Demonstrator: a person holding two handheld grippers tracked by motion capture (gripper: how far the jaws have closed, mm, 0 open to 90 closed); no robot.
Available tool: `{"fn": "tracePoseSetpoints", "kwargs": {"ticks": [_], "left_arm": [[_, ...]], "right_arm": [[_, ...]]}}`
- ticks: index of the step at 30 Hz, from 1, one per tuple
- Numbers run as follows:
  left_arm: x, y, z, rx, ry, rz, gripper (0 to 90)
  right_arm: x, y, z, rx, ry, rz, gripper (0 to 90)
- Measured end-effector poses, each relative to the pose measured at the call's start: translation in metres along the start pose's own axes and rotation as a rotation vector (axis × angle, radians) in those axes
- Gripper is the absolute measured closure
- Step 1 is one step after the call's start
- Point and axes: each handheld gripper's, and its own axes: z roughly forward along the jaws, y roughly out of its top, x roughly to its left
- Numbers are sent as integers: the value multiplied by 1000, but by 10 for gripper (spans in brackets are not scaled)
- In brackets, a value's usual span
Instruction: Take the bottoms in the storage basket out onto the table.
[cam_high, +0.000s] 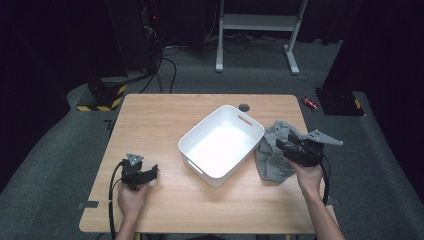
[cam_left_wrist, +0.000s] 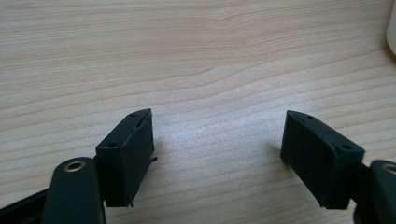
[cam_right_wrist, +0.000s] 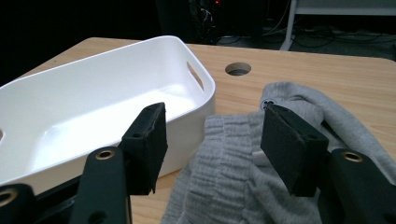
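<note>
In the left gripper view, the left gripper (cam_left_wrist: 217, 140) hangs low over bare table (cam_left_wrist: 196, 56), its two black jaws spread wide with nothing but wood grain between them. Beyond the right-hand jaw, at the far upper edge of that view, a sliver of the white bin (cam_left_wrist: 391, 28) shows. From the high view, this gripper sits near the front left of the table, held in the person's left hand (cam_high: 131, 197), with its cable (cam_high: 113, 200) looping back off the near edge; the bin lies well apart from it, off toward the table's middle.

The right gripper (cam_right_wrist: 212, 140) is also released, jaws parted and gripping nothing. Just below and between them lies a grey knitted garment (cam_right_wrist: 233, 168), crumpled, its ribbed part filling the gap and its smoother folds running past the right-hand jaw. I cannot tell whether the jaw tips touch the cloth. Behind the left-hand jaw stands the white bin, empty, with a slot handle (cam_right_wrist: 194, 74) in its end wall; the garment lies pressed against the bin's near corner. Farther past the jaws a round hole (cam_right_wrist: 238, 69) is cut in the table top.

In the high view the person's right hand (cam_high: 309, 175) holds that gripper over the garment at the table's right side, the grey plate (cam_high: 324, 137) on top. Beyond the table, dark carpet and a white frame (cam_high: 257, 25) stand at the back.
</note>
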Motion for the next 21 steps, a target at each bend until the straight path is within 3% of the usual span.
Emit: {"fn": "tracePoseSetpoints", "kwargs": {"ticks": [21], "left_arm": [[0, 0, 0, 0, 0, 0, 255]], "right_arm": [[17, -28, -6, 8, 43, -17, 419]]}}
